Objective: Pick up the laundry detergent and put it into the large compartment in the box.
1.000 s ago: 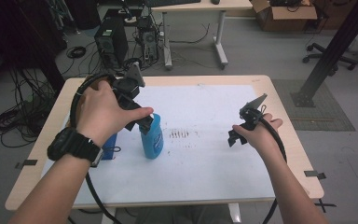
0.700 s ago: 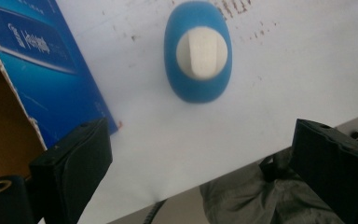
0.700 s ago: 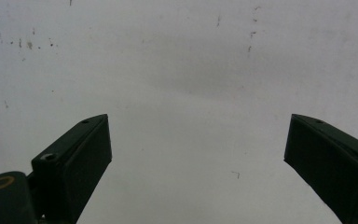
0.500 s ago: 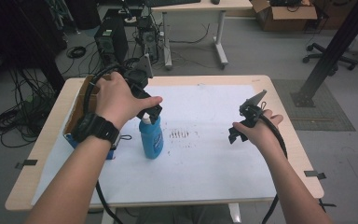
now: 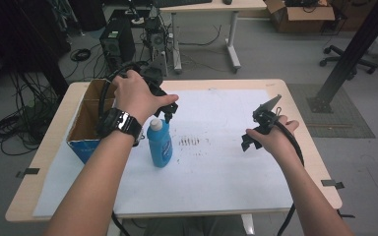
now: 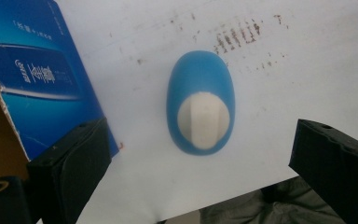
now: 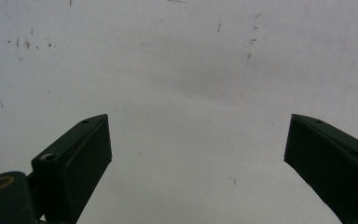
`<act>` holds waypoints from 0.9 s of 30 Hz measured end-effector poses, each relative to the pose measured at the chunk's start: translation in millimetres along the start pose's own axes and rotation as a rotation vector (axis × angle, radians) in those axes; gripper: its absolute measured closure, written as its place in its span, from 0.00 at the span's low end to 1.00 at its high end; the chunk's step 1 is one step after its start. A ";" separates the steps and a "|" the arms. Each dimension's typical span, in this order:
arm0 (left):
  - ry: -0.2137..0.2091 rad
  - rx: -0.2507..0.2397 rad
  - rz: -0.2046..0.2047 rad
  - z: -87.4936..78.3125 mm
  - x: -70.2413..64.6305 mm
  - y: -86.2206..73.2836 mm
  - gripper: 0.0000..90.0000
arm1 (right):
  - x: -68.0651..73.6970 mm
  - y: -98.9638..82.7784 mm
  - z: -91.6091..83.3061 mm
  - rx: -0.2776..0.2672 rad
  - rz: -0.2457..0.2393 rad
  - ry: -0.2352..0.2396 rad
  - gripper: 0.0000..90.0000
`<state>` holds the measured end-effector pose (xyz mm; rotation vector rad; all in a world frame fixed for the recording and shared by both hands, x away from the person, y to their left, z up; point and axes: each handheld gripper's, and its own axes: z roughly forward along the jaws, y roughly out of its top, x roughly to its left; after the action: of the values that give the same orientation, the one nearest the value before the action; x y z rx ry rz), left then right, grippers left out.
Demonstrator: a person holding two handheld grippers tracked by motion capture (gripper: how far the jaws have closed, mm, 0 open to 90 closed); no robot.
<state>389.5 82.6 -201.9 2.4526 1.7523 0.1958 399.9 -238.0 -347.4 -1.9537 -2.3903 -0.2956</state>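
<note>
A blue bottle [image 5: 159,143] with a white cap is standing upright on a white sheet [image 5: 216,162] that is covering most of the wooden tabletop [image 5: 302,128], left of the sheet's middle and just beside an open cardboard box [image 5: 86,123] with blue outer walls, which is sitting near the tabletop's left edge. The left hand-held gripper [image 5: 165,101] is hovering directly above the bottle, pointing down at it; in the left gripper view its jaws are standing wide apart with the bottle's cap showing between them, touching neither. The right hand-held gripper [image 5: 258,129] is hanging over the right half of the sheet, well apart from the bottle, and in the right gripper view its jaws are likewise spread wide over bare white paper. A cluster of small brown marks [image 5: 189,141] is staining the sheet just right of the bottle, and fainter specks are scattered elsewhere. The wood is showing as a pale border along the tabletop's edges and rounded corners. Beyond the far edge, a grey floor is carrying a computer tower [image 5: 112,42], tangled black cables [image 5: 10,130], a second desk [image 5: 202,19], a cardboard carton [image 5: 302,10] and a dark slanted metal post [image 5: 354,54] on the right.
</note>
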 end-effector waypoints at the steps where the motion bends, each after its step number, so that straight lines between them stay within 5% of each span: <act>1: 0.002 0.002 0.000 1.5 -0.2 1.1 0.06 | -0.2 0.1 0.2 0.001 0.001 0.001 0.08; 27: 0.003 0.063 0.002 46.6 -4.4 6.6 0.07 | -4.0 -2.5 14.9 0.012 0.002 0.019 0.08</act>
<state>402.4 75.2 -246.7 2.4980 1.7842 0.1463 399.5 -239.8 -362.9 -1.9388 -2.3732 -0.2985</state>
